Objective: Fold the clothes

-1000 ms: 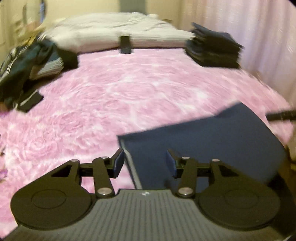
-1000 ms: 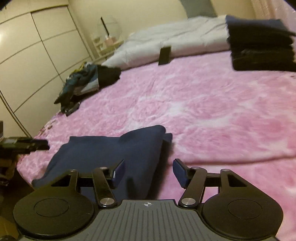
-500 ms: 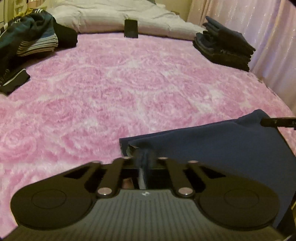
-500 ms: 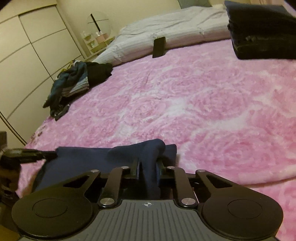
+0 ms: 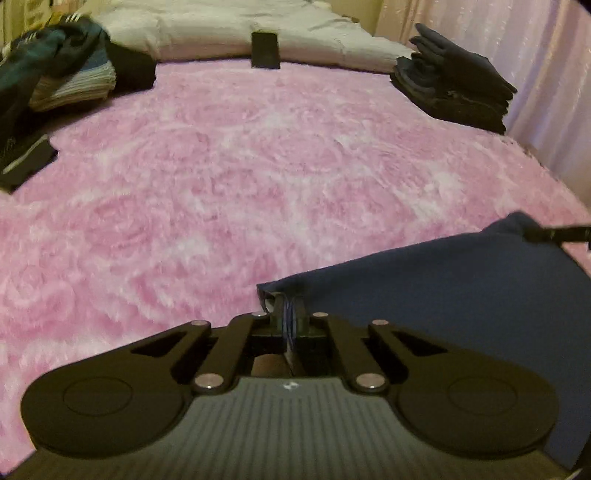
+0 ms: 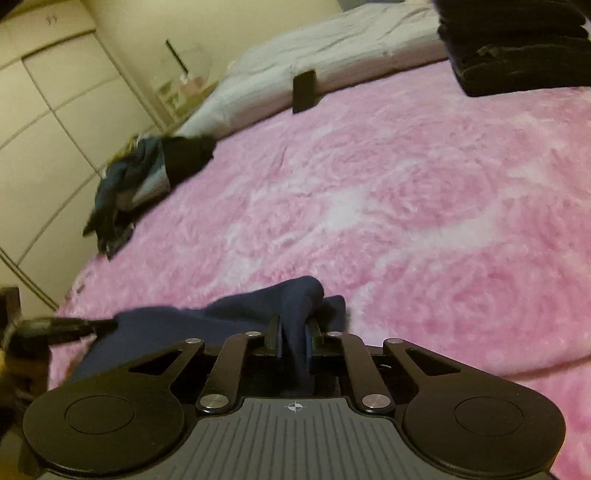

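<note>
A navy garment (image 5: 461, 295) lies folded at the near edge of the pink fleece bedcover (image 5: 221, 184). My left gripper (image 5: 288, 314) is shut on the garment's left corner, with a thin edge of cloth pinched between its pads. In the right wrist view my right gripper (image 6: 293, 332) has a bunched fold of the same navy garment (image 6: 240, 314) between its pads, and its jaws are still closing on it. Each view shows the other gripper's tip at the garment's far corner: the right gripper's finger (image 5: 554, 233) and the left gripper's finger (image 6: 66, 325).
A stack of folded dark clothes (image 5: 454, 85) sits at the far right of the bed beside a pale curtain (image 5: 546, 74). A heap of unfolded clothes (image 5: 55, 74) lies far left. A black phone (image 5: 264, 50) leans on the white duvet (image 5: 221, 33). Cupboard doors (image 6: 44, 129) stand left.
Both grippers came down onto the navy garment and went from open to shut on its near corners, which now bunch slightly between the pads.
</note>
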